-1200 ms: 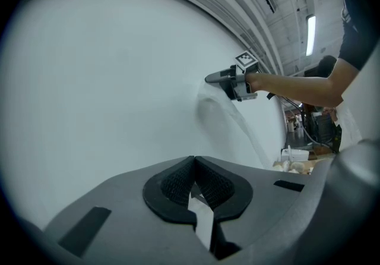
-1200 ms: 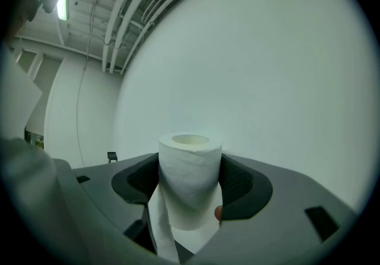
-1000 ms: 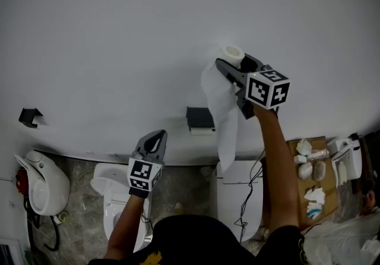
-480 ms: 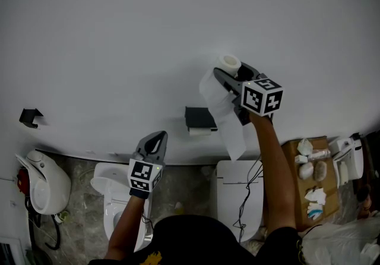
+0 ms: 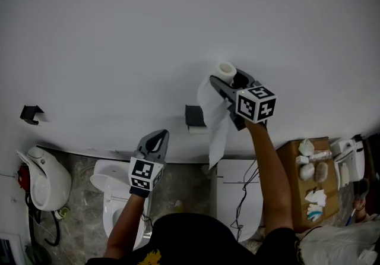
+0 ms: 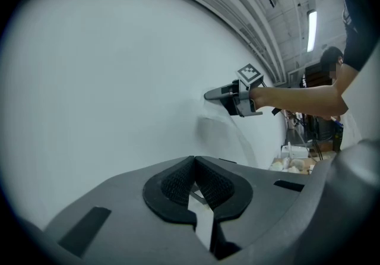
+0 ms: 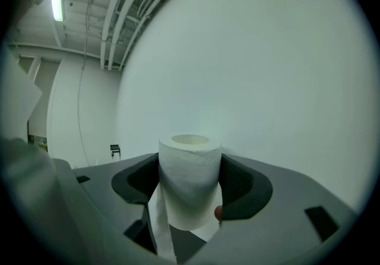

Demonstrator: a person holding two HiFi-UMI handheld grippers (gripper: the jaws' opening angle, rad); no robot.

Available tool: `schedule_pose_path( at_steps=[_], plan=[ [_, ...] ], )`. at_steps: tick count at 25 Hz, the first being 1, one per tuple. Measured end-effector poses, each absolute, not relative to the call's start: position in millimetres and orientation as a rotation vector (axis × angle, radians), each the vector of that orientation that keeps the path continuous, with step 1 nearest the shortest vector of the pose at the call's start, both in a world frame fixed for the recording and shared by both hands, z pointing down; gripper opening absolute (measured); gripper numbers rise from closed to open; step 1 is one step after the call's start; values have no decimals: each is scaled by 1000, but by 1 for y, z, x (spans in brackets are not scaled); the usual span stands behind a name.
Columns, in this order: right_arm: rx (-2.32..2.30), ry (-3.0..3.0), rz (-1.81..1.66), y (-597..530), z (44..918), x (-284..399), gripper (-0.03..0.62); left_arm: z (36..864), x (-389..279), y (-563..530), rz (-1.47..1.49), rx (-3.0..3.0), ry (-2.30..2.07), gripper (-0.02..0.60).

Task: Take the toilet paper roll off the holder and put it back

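A white toilet paper roll (image 5: pixel 225 70) stands upright between the jaws of my right gripper (image 5: pixel 228 81), which is shut on it close to the white wall. A loose tail of paper (image 5: pixel 216 133) hangs down from the roll. The black holder (image 5: pixel 193 116) is fixed to the wall just left of and below the roll, with the tail partly in front of it. In the right gripper view the roll (image 7: pixel 190 177) fills the gap between the pads. My left gripper (image 5: pixel 155 136) is lower left, shut and holding nothing; its tips (image 6: pixel 193 160) meet.
Below the wall stand a white toilet (image 5: pixel 116 198) and a white cistern (image 5: pixel 237 195). A white fixture (image 5: pixel 44 183) sits far left under a black wall hook (image 5: pixel 29 114). A cardboard box (image 5: pixel 294 142) with small items is at the right.
The right gripper has come down along the wall with the roll, nearer the holder's level, and the paper tail has swung. The left gripper has stayed put.
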State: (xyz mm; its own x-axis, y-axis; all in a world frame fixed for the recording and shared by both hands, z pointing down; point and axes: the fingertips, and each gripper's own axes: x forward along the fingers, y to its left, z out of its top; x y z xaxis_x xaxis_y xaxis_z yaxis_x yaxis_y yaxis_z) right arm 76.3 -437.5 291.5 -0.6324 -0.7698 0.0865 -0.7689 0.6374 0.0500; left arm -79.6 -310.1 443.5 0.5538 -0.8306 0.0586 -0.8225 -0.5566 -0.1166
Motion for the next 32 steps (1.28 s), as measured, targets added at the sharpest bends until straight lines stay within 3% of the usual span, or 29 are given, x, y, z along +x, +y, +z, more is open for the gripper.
schedule_pose_path(
  at_steps=[32],
  plan=[
    [1263,-2596,-32,-445,435,51,291,456,-85,-313,-190,-2709,1472,18]
  ],
)
